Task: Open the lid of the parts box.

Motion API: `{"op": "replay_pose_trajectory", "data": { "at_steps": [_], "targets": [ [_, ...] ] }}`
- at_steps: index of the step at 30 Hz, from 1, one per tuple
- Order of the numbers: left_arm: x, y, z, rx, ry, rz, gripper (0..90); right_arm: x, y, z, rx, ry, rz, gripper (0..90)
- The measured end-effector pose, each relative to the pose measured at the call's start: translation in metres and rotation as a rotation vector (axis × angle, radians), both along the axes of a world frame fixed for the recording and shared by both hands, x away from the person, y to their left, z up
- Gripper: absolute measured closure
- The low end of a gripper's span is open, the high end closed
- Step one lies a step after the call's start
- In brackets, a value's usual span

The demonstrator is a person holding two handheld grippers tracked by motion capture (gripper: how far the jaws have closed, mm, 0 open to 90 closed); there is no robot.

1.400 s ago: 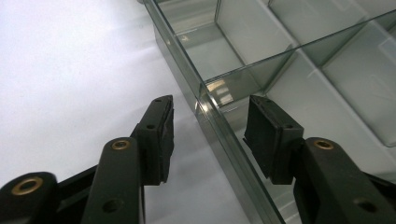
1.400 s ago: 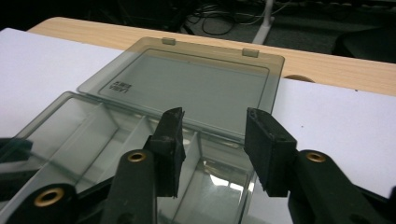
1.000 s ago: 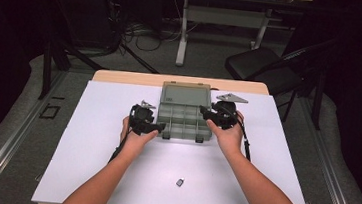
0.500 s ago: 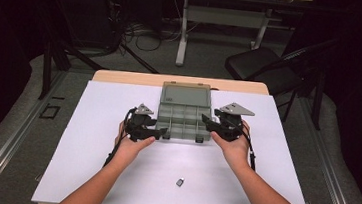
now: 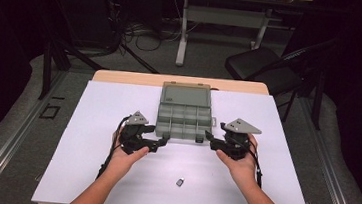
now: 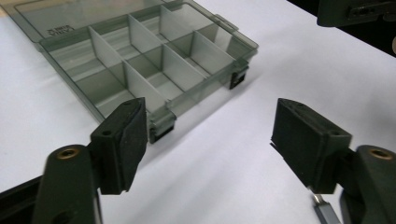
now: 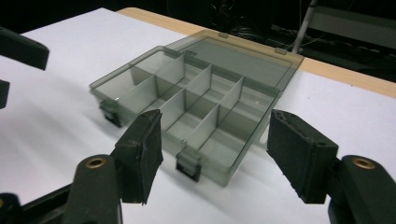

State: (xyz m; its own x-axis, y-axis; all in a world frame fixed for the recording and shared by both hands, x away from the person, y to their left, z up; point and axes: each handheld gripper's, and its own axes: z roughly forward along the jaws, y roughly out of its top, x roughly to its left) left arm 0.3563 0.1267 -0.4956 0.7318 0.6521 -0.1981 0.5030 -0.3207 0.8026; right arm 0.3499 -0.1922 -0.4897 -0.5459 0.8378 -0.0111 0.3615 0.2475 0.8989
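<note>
Our left claw (image 5: pixel 164 140) and right claw (image 5: pixel 208 136) have just been opening, nothing between them, flanking the organizer box (image 5: pixel 185 112); our right pad half hides a small part (image 6: pixel 325 212) on the bare surface (image 5: pixel 91 123).

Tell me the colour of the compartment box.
Translucent smoky grey box, clearest in the right gripper view.
</note>
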Motion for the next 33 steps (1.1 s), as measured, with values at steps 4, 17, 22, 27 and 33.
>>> {"op": "replay_pose_trajectory", "data": {
  "at_steps": [4, 17, 22, 27, 33],
  "targets": [
    [-0.011, -0.001, 0.003, -0.007, -0.012, -0.034, 19.4, -0.014, -0.006, 0.001, 0.012, -0.009, 0.020, 29.7],
    [-0.038, -0.018, 0.002, 0.024, -0.025, -0.091, 15.9, -0.041, -0.022, -0.012, 0.007, -0.005, -0.011, 15.9],
    [-0.044, -0.022, -0.003, 0.002, 0.025, -0.097, 15.9, -0.045, -0.023, -0.014, 0.024, -0.008, -0.004, 15.1],
    [-0.052, -0.029, -0.011, 0.003, 0.057, -0.100, 14.9, -0.049, -0.019, -0.016, 0.019, -0.021, 0.013, 14.8],
    [-0.062, -0.043, -0.020, 0.060, 0.083, -0.138, 16.1, -0.052, -0.017, -0.016, 0.032, -0.037, 0.023, 14.8]
  ]
}}
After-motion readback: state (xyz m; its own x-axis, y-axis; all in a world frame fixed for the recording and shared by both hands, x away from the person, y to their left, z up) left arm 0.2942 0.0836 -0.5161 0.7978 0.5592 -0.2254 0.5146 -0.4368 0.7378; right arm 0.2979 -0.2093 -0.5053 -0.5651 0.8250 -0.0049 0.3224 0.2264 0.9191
